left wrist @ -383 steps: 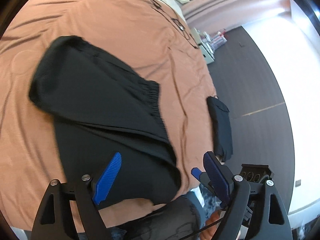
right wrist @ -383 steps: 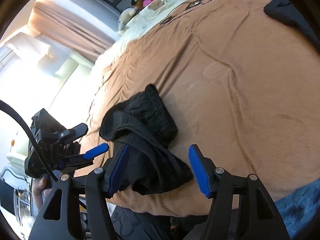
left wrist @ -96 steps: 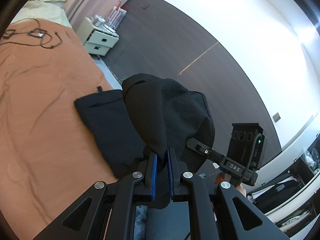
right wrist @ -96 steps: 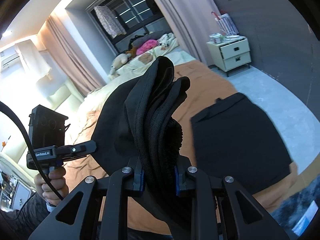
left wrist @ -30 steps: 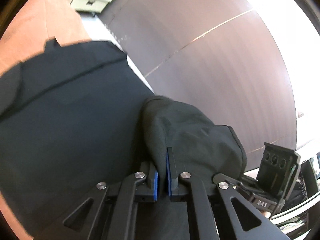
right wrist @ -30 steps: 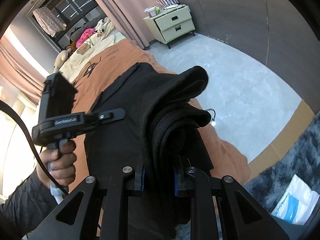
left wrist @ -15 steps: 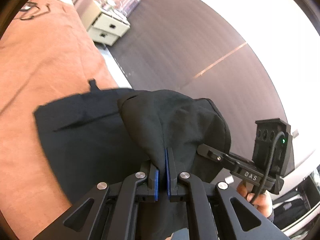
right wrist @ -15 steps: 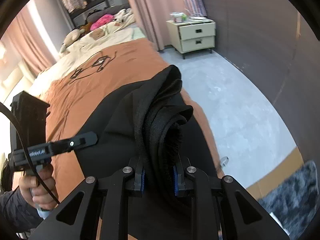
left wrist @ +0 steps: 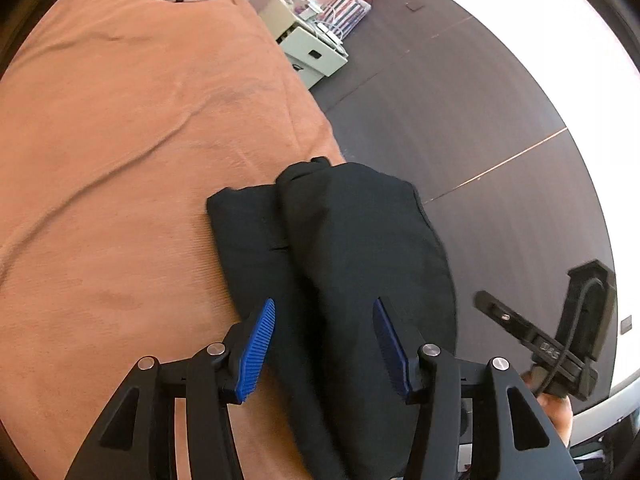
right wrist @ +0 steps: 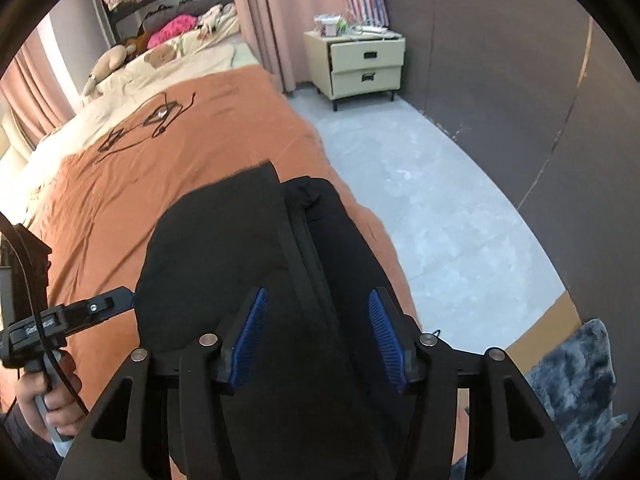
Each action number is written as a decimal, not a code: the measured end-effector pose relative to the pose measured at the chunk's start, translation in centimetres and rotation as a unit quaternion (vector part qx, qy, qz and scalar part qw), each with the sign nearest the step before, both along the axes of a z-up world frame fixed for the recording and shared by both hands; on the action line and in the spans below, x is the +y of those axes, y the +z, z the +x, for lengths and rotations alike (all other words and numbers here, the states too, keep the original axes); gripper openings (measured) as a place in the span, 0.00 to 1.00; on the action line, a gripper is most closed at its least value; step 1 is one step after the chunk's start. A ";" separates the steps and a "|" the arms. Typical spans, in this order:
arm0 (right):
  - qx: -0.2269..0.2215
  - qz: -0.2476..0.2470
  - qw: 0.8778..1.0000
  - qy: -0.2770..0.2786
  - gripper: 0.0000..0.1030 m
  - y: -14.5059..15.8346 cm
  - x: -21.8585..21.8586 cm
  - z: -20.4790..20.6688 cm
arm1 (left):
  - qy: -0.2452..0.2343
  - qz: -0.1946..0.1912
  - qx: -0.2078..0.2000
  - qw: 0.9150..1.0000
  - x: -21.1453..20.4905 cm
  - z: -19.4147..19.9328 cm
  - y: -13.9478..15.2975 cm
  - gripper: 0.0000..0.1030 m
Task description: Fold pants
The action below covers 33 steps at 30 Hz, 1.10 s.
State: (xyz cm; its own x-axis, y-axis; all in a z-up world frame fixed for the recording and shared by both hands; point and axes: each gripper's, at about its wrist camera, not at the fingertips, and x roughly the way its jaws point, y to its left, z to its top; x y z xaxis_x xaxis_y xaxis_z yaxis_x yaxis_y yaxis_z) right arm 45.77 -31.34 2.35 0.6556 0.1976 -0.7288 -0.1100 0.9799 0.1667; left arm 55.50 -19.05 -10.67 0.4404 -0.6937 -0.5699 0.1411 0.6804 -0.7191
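The folded black pants [left wrist: 360,264] lie on top of another folded black garment [left wrist: 244,236] at the right edge of the orange bedspread [left wrist: 120,140]. My left gripper [left wrist: 326,344] is open just above the near end of the pants, holding nothing. In the right wrist view the pants [right wrist: 224,256] lie over the other garment [right wrist: 340,248], and my right gripper [right wrist: 314,340] is open above them and empty. The left gripper [right wrist: 116,300] shows at the left of that view; the right gripper [left wrist: 520,320] shows at the right of the left wrist view.
A cream nightstand [right wrist: 362,66] stands past the bed's corner on the grey floor [right wrist: 432,208]. A black cable [right wrist: 156,120] lies on the bedspread farther up. Pillows and soft toys [right wrist: 172,28] are at the head. A dark wall [right wrist: 560,120] runs along the right.
Both grippers were shut on the folded pants and carried them over the other garment. Now both have opened, and the pants rest on the stack.
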 end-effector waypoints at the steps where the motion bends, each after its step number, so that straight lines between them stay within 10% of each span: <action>1: -0.001 0.007 1.000 0.000 0.50 -0.1 -0.3 -0.4 | -0.002 0.002 -0.001 1.000 -0.5 0.4 0.4 0.51; 11: -0.026 0.041 0.998 0.043 0.43 -1.9 -0.6 -6.8 | -0.034 0.025 -0.017 0.999 -3.2 1.5 0.3 0.51; 26: 0.079 0.034 0.996 -0.006 0.27 -10.4 -6.4 -9.6 | -0.063 0.078 -0.035 0.994 -3.0 -2.7 2.6 0.52; 33: 0.059 0.059 0.996 -0.030 0.27 -8.5 -7.9 -12.6 | -0.064 0.098 -0.047 0.992 -1.7 -5.5 4.7 0.61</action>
State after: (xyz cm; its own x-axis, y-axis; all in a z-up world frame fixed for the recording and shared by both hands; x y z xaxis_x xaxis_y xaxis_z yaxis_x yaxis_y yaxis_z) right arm 33.19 -39.26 -6.13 0.5801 0.2499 -0.7753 -0.0252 0.9568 0.2896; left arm 50.02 -20.78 -5.99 0.4132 -0.6275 -0.6599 0.2965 0.7779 -0.5540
